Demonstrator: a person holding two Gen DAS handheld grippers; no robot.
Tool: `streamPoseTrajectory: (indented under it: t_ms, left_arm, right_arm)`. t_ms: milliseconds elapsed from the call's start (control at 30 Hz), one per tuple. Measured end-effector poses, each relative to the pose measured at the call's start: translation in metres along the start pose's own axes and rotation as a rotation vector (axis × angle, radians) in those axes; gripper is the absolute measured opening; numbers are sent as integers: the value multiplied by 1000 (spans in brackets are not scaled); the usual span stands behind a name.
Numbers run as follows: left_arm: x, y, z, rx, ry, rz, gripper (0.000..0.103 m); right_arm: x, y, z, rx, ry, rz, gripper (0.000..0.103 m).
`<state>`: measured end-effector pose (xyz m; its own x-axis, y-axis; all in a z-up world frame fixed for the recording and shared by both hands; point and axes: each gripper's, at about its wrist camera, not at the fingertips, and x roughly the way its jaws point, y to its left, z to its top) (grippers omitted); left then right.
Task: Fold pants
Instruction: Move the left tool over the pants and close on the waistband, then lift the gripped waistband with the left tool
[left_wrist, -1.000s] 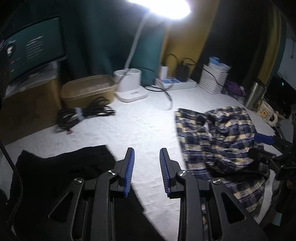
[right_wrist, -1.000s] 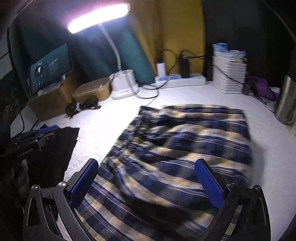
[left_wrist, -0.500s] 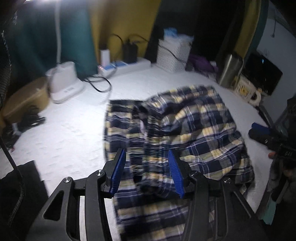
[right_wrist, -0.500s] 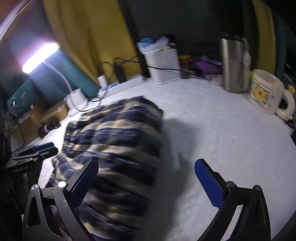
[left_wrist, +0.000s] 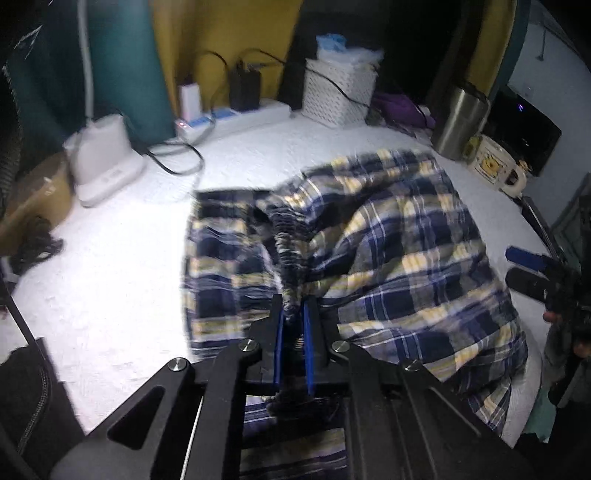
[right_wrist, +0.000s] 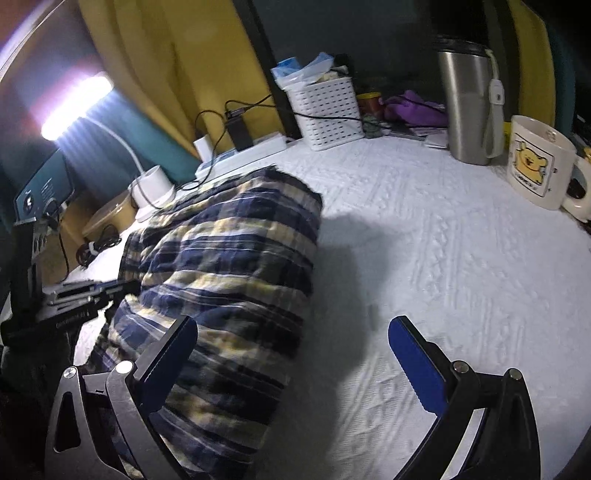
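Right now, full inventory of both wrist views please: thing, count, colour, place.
pants: 1, navy and yellow plaid, rumpled mid-table
table cover: 1, white, textured
basket: 1, white, back edge
tumbler: 1, steel, back right
mug: 1, cream with yellow bear, right of the tumbler
power strip: 1, white, back edge, chargers plugged in
lamp: 1, white, back left, lit
purple cloth: 1, between basket and tumbler
tan tub: 1, left of the lamp base
cable bundle: 1, black, by the tub
left gripper: black, blue pads, has just closed on a pants fold
right gripper: black, blue pads, open at the pants' right edge
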<state>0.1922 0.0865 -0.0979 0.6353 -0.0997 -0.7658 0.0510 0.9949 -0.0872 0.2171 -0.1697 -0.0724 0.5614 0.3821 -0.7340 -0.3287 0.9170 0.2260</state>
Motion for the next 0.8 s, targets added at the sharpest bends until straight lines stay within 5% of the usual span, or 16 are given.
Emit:
streamPoseTrajectory:
  t_ms: [167,400,533,800]
  left_arm:
    - [-28,17,6,-26,-73,45,8]
    - [-3,21,6,22,8,-11,10]
    - [-16,37,15,-23,-53,-22,57]
    - [2,45,38,7,-56,-55,58]
  right_arm:
    - [-3,15,5,-27,-11,18,103]
    - [16,23,7,-38,24,-6,103]
    - [16,20,11,-40,15,-27,103]
    - [17,0,28,-17,-9,-73,103]
